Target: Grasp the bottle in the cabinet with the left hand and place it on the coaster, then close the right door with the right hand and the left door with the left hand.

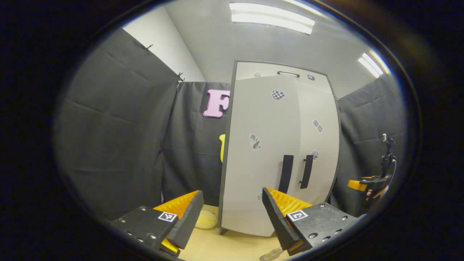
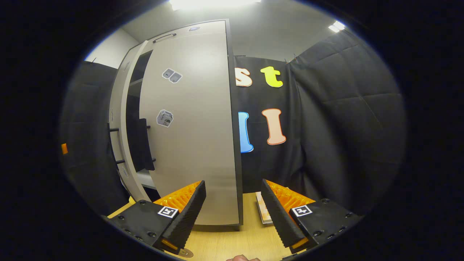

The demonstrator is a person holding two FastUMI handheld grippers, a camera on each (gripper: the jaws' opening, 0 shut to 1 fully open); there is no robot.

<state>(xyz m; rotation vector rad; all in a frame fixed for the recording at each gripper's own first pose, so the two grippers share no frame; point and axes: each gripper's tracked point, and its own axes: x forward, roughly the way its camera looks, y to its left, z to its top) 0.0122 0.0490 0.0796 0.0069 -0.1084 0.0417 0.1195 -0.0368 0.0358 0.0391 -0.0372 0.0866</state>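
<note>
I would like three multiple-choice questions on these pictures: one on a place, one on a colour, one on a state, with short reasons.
1. Where does the cabinet stand? A on a wooden surface; B on carpet; C on a metal cart.
2. What colour are the door handles? A white; B black; C red.
3. How is the left hand-held gripper? A shut on a bottle; B shut on a handle; C open, empty.
Answers: 1A, light wood under its base; 2B, black bars on pale doors; 3C, fingers stand apart.
</note>
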